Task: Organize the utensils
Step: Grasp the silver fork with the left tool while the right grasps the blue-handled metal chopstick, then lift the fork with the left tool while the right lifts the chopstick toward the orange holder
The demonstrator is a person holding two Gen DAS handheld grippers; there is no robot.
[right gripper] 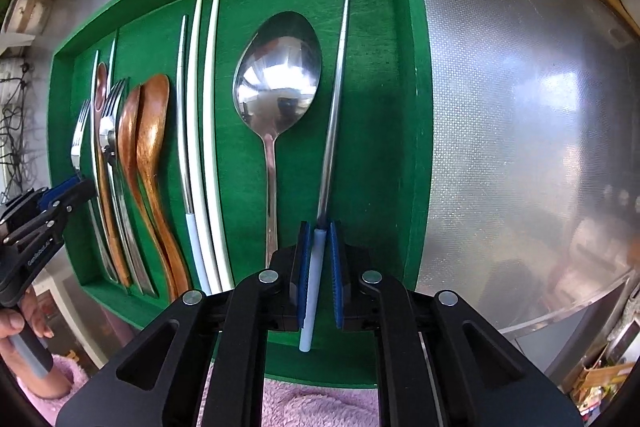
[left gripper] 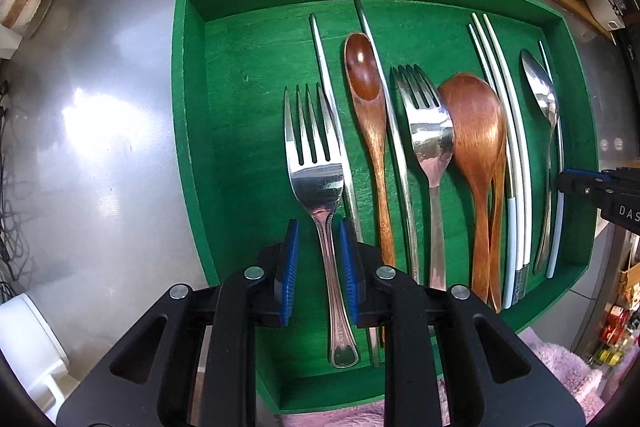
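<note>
The left tool (left gripper: pixel 319 259) is straddling a steel fork's (left gripper: pixel 320 183) handle, pads slightly apart and not pressing it. The right tool (right gripper: pixel 319 267) is clamping a pale-handled metal chopstick (right gripper: pixel 330 147). Both are lying in the green tray (left gripper: pixel 188 99) on the steel worktop (left gripper: pixel 100 107), the fork left, the chopstick far right.

green tray (left gripper: pixel 188 75), brown wooden spoons (left gripper: pixel 478 131)

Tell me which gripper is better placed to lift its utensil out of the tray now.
Right. The right gripper is already shut on the blue-handled chopstick; the left gripper only straddles the fork, pads apart.
</note>
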